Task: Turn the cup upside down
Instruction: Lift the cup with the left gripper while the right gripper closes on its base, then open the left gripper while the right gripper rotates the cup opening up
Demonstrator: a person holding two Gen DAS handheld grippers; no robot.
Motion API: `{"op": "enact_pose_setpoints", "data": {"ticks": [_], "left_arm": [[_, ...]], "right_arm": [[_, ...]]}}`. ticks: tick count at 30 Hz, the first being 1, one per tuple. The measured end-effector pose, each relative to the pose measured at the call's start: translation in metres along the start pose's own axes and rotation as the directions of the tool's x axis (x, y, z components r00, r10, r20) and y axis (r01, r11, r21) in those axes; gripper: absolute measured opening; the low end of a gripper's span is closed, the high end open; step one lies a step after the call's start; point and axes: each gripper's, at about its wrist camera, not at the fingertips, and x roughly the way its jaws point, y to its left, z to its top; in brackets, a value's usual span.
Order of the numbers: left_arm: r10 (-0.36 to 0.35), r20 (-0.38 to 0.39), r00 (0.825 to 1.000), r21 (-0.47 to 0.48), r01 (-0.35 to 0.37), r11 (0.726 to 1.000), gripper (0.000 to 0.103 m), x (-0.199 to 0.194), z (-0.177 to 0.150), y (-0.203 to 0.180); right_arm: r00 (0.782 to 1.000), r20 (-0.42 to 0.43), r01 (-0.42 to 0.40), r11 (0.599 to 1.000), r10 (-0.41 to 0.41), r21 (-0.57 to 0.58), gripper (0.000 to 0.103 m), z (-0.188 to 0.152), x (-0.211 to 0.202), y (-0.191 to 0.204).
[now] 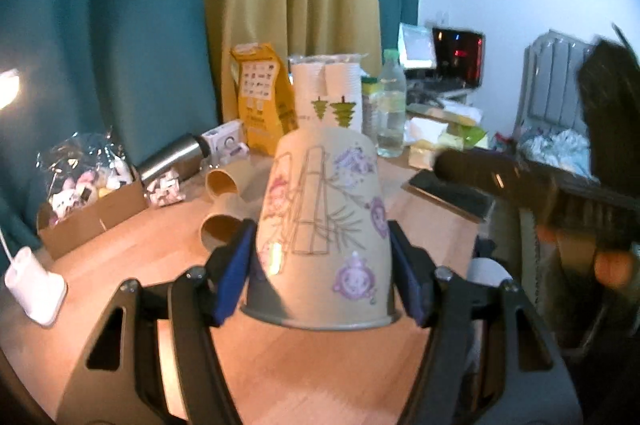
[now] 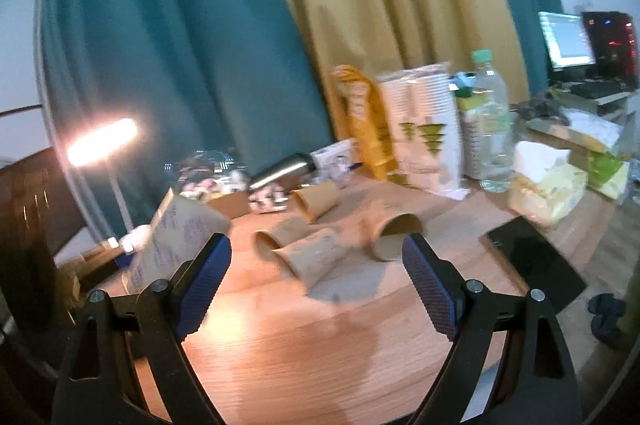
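In the left wrist view a brown paper cup point(image 1: 324, 225) with purple and pink drawings stands upside down, rim low over the wooden table point(image 1: 132, 277). My left gripper point(image 1: 322, 261) is shut on the cup, blue pads pressing both its sides. The same cup point(image 2: 176, 237) shows at the left of the right wrist view. My right gripper point(image 2: 316, 285) is open and empty above the table. Several brown cups point(image 2: 316, 257) lie on their sides just beyond it. The right gripper also appears blurred at the right of the left wrist view point(image 1: 540, 197).
At the back stand a sleeve of white cups point(image 1: 328, 93), a yellow bag point(image 1: 262, 93), a water bottle point(image 1: 392, 105) and a steel flask point(image 1: 172, 157). A cardboard box of sweets point(image 1: 84, 201) sits left, a black phone point(image 2: 536, 261) right, tissues point(image 2: 548, 185) behind it.
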Motion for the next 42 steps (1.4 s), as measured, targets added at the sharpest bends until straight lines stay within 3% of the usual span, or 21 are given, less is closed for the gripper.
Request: {"op": "enact_pose_setpoints", "data": {"ticks": [6,10,18,26,37,42], "left_arm": [[0.083,0.087,0.993,0.048,-0.088,0.995,0.065,-0.022,-0.042,-0.005],[0.105,0.138,0.985,0.068,-0.116,0.991,0.065,-0.029,-0.059,-0.011],[0.123,0.187,0.975,0.067,-0.137,0.988,0.065,-0.031,-0.074,-0.015],[0.132,0.229,0.964,0.093,-0.157,0.983,0.065,-0.040,-0.081,-0.025],[0.131,0.233,0.964,0.115,-0.161,0.980,0.066,-0.042,-0.083,-0.029],[0.139,0.232,0.963,0.120,-0.170,0.978,0.071,-0.038,-0.081,-0.024]], "right_arm": [[0.986,-0.050,-0.155,0.987,0.157,0.043,0.090,-0.003,0.005,0.027],[0.953,-0.109,-0.274,0.957,0.284,0.099,0.090,-0.011,0.020,0.044],[0.892,-0.190,-0.375,0.907,0.409,0.190,0.090,-0.022,0.042,0.056],[0.871,-0.209,-0.398,0.887,0.446,0.233,0.089,-0.026,0.049,0.054],[0.851,-0.217,-0.428,0.871,0.479,0.243,0.060,-0.028,0.054,0.053],[0.850,-0.219,-0.431,0.872,0.478,0.231,0.060,-0.027,0.054,0.055]]}}
